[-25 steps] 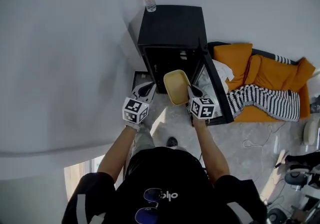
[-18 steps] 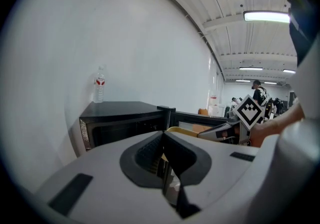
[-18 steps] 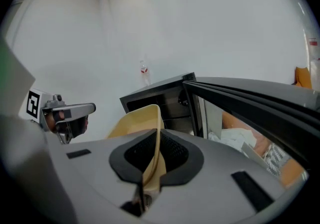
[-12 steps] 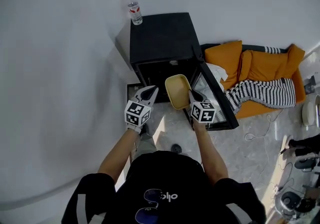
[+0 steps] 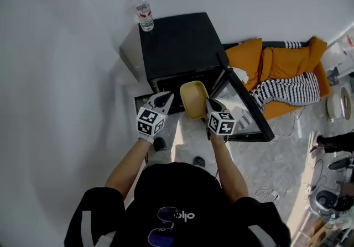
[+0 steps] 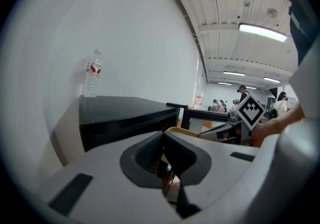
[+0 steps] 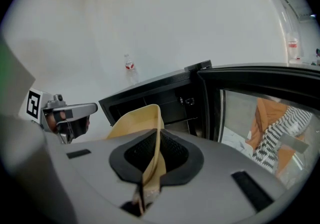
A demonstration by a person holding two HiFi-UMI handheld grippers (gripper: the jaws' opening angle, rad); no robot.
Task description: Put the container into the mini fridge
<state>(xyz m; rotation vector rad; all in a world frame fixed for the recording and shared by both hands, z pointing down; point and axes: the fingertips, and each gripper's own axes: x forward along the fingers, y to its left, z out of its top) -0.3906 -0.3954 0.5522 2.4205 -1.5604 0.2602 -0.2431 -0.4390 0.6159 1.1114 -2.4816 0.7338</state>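
A pale yellow container hangs in front of the black mini fridge, whose glass door swings open to the right. My right gripper is shut on the container's near rim, with the container's edge between its jaws. The fridge's dark opening lies just beyond the container. My left gripper hovers to the container's left, jaws shut with nothing between them. In the left gripper view the fridge top sits ahead and the container shows to the right.
A clear water bottle stands on the fridge's back left corner. An orange cushion with a striped cloth lies right of the door. Cables and gear sit on the floor at the right. A white wall runs behind.
The view has shifted closer over the fridge. The container in my right gripper has moved nearer the fridge opening, and the door now stands wider to the right. My left gripper stayed beside it.
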